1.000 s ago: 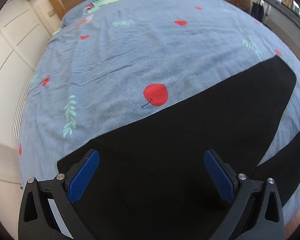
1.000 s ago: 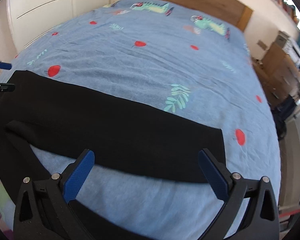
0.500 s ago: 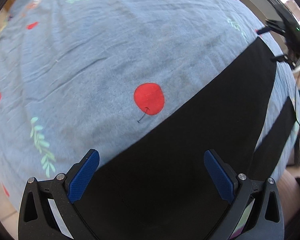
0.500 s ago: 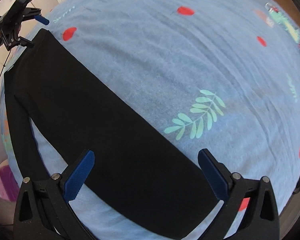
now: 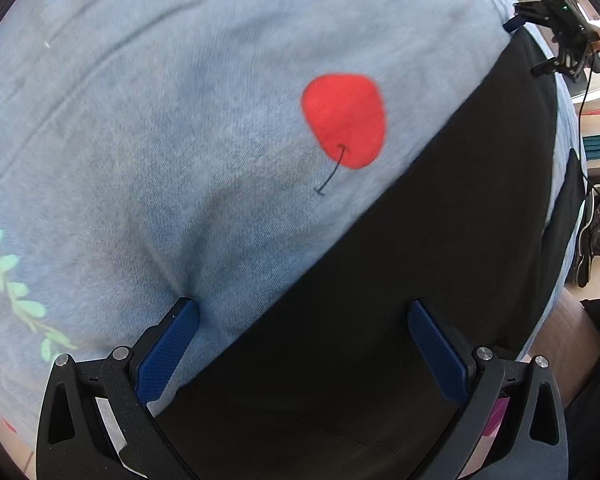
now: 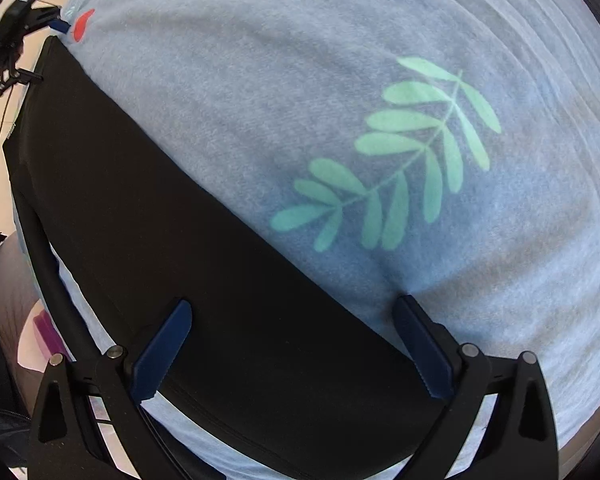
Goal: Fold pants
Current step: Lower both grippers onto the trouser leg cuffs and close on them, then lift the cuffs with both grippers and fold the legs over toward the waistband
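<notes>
Black pants [image 5: 440, 248] lie spread flat on a blue bedspread [image 5: 160, 128]. My left gripper [image 5: 304, 344] is open and pressed down low, straddling the far edge of the pants near the waist end; its left fingertip [image 5: 180, 320] dents the bedspread, the right one is over black cloth. In the right wrist view the pants [image 6: 172, 240] run from the upper left to the bottom. My right gripper [image 6: 296, 340] is open too, straddling the far edge of one leg; its right fingertip [image 6: 412, 316] presses into the bedspread. The other leg [image 6: 56, 280] trails along the left.
The bedspread carries a red cherry print [image 5: 344, 120] and a green leaf sprig [image 6: 392, 172]. The opposite gripper shows at the far end of the pants in each view [image 5: 556, 44] [image 6: 8, 48]. A person's leg [image 5: 560, 344] and floor with shoes [image 5: 596, 240] lie past the bed's edge.
Both grippers have dropped down and tilted toward the bed until their fingertips touch it at the pants' far edge. The room and headboard have left view. Jaws stay wide.
</notes>
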Available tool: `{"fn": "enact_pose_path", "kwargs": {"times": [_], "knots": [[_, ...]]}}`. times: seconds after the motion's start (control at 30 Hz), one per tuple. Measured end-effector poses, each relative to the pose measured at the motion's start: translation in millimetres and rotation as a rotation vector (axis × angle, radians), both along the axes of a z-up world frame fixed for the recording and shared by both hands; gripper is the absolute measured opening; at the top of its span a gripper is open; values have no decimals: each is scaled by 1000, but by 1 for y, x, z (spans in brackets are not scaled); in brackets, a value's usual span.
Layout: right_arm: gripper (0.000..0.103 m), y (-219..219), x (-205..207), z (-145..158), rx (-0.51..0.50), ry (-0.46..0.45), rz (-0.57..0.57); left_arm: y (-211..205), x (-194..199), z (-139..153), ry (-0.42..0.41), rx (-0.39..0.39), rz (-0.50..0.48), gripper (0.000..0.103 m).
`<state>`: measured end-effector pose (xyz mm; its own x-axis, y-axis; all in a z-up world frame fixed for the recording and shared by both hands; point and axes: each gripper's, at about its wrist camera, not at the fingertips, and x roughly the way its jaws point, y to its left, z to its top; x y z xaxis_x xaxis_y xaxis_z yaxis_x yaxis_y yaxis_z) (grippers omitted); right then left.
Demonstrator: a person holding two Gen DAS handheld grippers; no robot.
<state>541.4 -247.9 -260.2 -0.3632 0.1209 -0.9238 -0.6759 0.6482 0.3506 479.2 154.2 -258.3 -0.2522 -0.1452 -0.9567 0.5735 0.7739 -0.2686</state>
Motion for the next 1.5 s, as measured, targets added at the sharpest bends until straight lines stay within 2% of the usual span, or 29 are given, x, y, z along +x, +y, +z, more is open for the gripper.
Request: {"fn": "enact_pose_path", "kwargs": {"times": [0.07, 0.2, 0.33, 0.4, 0.7, 0.73, 0.77, 0.83, 0.87, 0.9, 0.93, 1.03, 1.2, 1.33, 1.4, 1.5], "knots": [[103, 1, 1, 0, -7, 7, -1, -12, 7, -9, 0, -8, 2, 102], [103, 12, 8, -13, -30, 23, 0, -5, 12, -5, 16, -32, -21, 102], [103, 9, 20, -13, -41, 29, 4, 0, 21, -2, 46, -37, -41, 102], [103, 10, 19, -14, -45, 26, 3, 0, 28, -12, 69, -31, -64, 102], [103, 9, 18, -4, -59, 46, -36, -13, 49, -12, 178, 38, -155, 102], [100, 6, 21, -1, -51, 55, -55, -13, 52, -12, 183, 39, -158, 102], [90, 4, 24, 1, -45, 64, -71, -13, 56, -11, 184, 36, -157, 101], [49, -1, 28, 4, -35, 86, -99, -15, 65, -12, 185, 33, -148, 100], [40, -2, 29, 4, -34, 90, -102, -16, 69, -12, 184, 34, -144, 99], [23, -2, 29, 5, -29, 95, -105, -11, 71, -7, 181, 35, -144, 98], [0, -1, 28, 6, -26, 100, -100, -13, 75, -7, 177, 40, -148, 98], [0, -1, 24, 9, -34, 86, -61, -16, 75, -8, 157, 64, -161, 88], [0, 9, 12, 6, -57, 36, -10, -3, 81, 6, 132, 112, -152, 52], [0, 19, 1, 6, -76, -21, 10, 3, 99, 16, 111, 131, -153, 34], [0, 21, -7, 7, -79, -59, 2, 25, 85, 34, 95, 129, -159, 16], [0, 19, -22, 9, -78, -114, -8, 31, 86, 39, 93, 107, -141, 8]]}}
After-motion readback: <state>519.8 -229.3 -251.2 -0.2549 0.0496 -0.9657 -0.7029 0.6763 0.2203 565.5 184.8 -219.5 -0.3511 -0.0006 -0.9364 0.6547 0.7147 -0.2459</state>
